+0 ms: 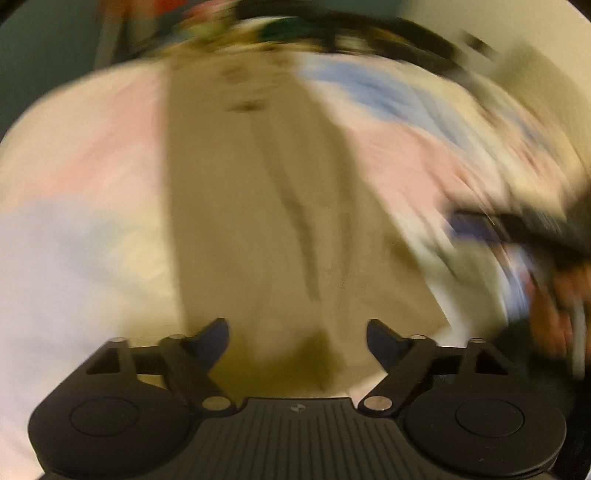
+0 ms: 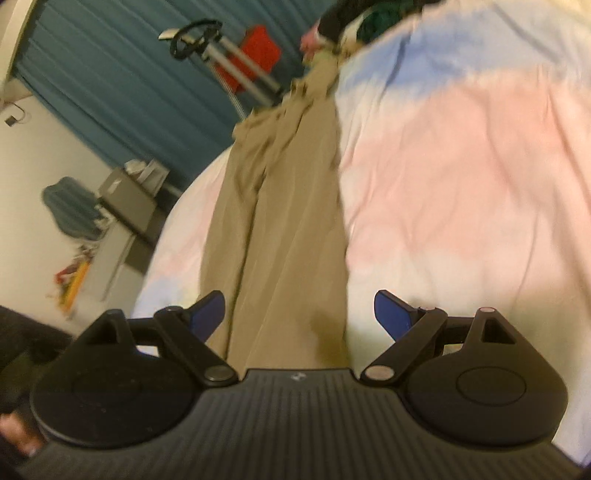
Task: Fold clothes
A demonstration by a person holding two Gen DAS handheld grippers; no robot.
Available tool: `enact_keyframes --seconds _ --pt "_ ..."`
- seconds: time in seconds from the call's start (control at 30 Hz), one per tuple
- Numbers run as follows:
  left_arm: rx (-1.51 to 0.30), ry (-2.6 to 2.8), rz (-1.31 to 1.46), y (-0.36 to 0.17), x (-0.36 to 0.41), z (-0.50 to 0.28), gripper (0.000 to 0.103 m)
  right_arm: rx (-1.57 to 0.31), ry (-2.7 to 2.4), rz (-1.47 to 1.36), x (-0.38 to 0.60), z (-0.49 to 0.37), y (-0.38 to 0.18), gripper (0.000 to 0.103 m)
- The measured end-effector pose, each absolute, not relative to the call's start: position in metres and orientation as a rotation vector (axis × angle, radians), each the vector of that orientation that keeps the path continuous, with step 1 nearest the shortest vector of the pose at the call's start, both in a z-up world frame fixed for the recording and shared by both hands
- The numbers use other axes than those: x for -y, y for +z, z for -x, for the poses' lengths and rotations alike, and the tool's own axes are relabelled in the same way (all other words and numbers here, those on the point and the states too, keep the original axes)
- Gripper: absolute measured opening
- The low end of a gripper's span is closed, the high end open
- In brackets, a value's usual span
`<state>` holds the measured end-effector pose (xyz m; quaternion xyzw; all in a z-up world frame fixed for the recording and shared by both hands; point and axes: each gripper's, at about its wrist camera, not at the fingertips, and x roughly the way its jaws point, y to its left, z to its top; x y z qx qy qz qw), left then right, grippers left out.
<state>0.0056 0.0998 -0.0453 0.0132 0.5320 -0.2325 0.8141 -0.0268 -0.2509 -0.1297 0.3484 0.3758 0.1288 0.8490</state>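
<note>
A pair of khaki trousers (image 1: 258,206) lies stretched out lengthwise on a bed sheet (image 1: 92,155) of pink, blue and cream patches. My left gripper (image 1: 297,332) is open above the near end of the trousers, holding nothing; this view is blurred. In the right wrist view the same trousers (image 2: 284,221) run away from me, with the waistband far off at the top. My right gripper (image 2: 299,308) is open over their near end, empty. The other gripper and a hand (image 1: 546,258) show blurred at the right of the left wrist view.
A heap of other clothes (image 2: 354,18) lies at the far end of the bed. Beyond the sheet's (image 2: 461,166) left edge stand a teal curtain (image 2: 110,81), a garment steamer stand (image 2: 229,62), a red object (image 2: 258,51) and a grey cabinet (image 2: 129,206).
</note>
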Motion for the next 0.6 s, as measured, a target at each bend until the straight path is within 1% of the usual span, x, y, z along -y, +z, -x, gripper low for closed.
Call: enact_keyframes --seconds 0.07,0.1,0.13,0.2,0.27,0.37,0.4,0.43,0.47,0.5,0.53,0.6 --pt "-1.218 -0.374 0.119 -0.060 -0.119 -0.028 0.084 -0.844 0.295 -0.789 0.249 0.027 -0.142 0.088" --pt "-1.257 -0.314 0.189 -0.069 -0.129 -0.038 0.084 -0.876 0.297 -0.813 0.248 0.026 -0.148 0.081" --pt "-1.291 -0.275 0.246 -0.077 -0.137 -0.046 0.084 -0.907 0.288 -0.830 0.247 0.025 -0.155 0.076" --pt "-1.356 -0.229 0.337 -0.092 -0.148 -0.056 0.083 -0.965 0.264 -0.861 0.242 0.022 -0.168 0.075" --pt "-1.391 -0.183 0.360 -0.099 -0.151 -0.059 0.082 -1.000 0.257 -0.864 0.237 0.022 -0.177 0.075" --pt "-1.434 -0.154 0.356 -0.104 -0.149 -0.062 0.081 -0.997 0.265 -0.869 0.235 0.024 -0.177 0.074" --pt "-1.450 -0.153 0.344 -0.104 -0.147 -0.062 0.080 -0.999 0.274 -0.888 0.235 0.026 -0.178 0.070" --pt "-1.465 -0.162 0.330 -0.105 -0.144 -0.060 0.076 -1.006 0.282 -0.913 0.236 0.028 -0.180 0.062" --pt "-1.481 -0.176 0.314 -0.105 -0.140 -0.058 0.068 -1.010 0.291 -0.946 0.237 0.031 -0.181 0.060" --pt "-1.494 -0.190 0.299 -0.105 -0.137 -0.055 0.064 -1.005 0.302 -0.987 0.240 0.033 -0.183 0.056" --pt "-1.500 -0.197 0.290 -0.104 -0.134 -0.051 0.059 -0.995 0.319 -1.032 0.242 0.036 -0.184 0.056" --pt "-1.494 -0.198 0.269 -0.102 -0.130 -0.044 0.056 -0.988 0.331 -1.040 0.242 0.039 -0.182 0.056"
